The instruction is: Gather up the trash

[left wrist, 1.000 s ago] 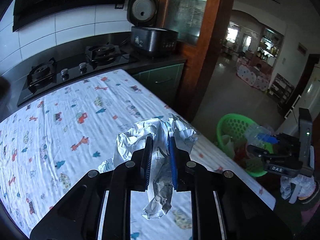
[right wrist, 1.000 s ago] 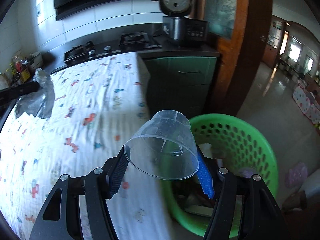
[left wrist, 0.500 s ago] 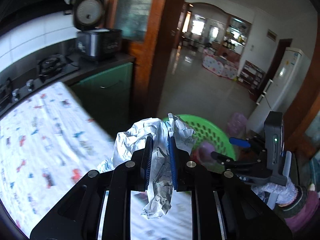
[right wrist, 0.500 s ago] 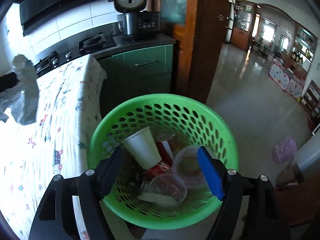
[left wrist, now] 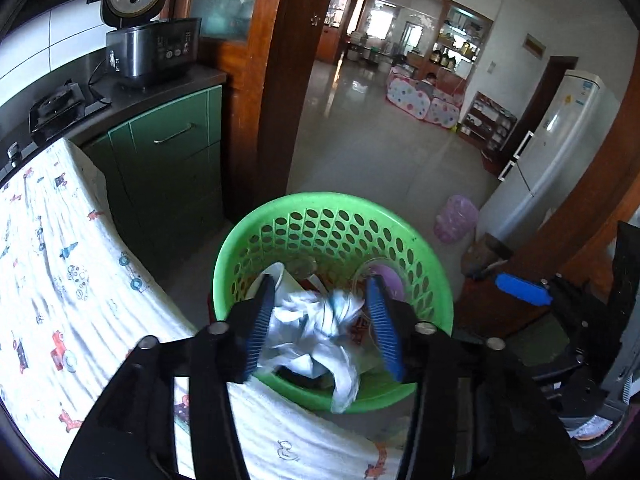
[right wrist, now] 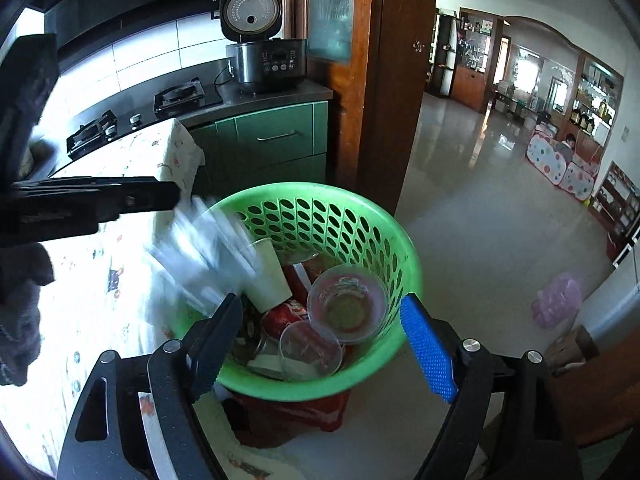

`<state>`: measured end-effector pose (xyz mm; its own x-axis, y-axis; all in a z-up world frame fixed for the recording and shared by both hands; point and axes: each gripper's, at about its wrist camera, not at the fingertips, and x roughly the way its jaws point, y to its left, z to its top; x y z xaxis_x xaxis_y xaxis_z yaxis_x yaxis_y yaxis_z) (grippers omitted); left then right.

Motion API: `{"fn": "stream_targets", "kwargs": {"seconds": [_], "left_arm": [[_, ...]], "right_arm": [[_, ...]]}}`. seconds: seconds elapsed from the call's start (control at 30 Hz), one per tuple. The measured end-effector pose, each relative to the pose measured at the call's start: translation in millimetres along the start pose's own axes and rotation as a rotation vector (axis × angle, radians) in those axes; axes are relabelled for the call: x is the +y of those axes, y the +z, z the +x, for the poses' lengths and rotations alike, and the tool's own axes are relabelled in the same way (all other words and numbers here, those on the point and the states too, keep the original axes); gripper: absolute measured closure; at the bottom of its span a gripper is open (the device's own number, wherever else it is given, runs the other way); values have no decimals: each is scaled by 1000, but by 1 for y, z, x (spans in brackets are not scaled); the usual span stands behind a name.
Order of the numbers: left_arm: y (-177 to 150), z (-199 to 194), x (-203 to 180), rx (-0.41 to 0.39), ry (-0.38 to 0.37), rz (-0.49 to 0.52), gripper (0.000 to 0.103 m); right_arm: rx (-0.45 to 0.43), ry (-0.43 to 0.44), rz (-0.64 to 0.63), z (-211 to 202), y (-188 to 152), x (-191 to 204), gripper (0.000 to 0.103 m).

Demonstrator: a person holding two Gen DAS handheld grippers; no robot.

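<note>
My left gripper (left wrist: 326, 326) has just been opening; the crumpled foil wrapper (left wrist: 316, 328) sits loose between its spread jaws, over the green basket (left wrist: 256, 236). My right gripper (right wrist: 322, 346) has also been opening, nothing between its jaws. Below it the basket holds a clear plastic cup (right wrist: 310, 350), a paper cup (right wrist: 268, 276) and a red can (right wrist: 284, 316).

Daylight enters from windows (left wrist: 378, 16) in the far room, ahead of both tools, and reflects as glare on the polished floor (left wrist: 360, 128). The patterned cloth (right wrist: 92, 312) left of the right tool is overexposed to near white. Tool bodies in the foreground are dark and underlit. Crumpled paper (right wrist: 204, 248) shows strong motion blur in the right wrist view and a slighter smear in the left wrist view. Fisheye distortion bends the door frame (right wrist: 384, 92), and the corners vignette to black.
</note>
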<state>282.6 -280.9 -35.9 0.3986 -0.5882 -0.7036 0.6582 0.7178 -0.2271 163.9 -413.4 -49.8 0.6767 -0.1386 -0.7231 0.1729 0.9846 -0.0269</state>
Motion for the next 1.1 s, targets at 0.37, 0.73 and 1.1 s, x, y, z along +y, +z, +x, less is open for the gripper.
{"fn": "stream_targets", "kwargs": {"seconds": [0.37,0.73,1.1], "left_arm": [[-24,-71,18,-102,117,-6,22],[-67,-160,40,-205,325,-33,5],[-134,-235,80,-236,542,-195,5]], "right_arm": [[7,44,1,-19,-13,24,20],[-43,86,-92,-51,-16,88,11],[-46,166,-161,-67,-20,153,9]]}}
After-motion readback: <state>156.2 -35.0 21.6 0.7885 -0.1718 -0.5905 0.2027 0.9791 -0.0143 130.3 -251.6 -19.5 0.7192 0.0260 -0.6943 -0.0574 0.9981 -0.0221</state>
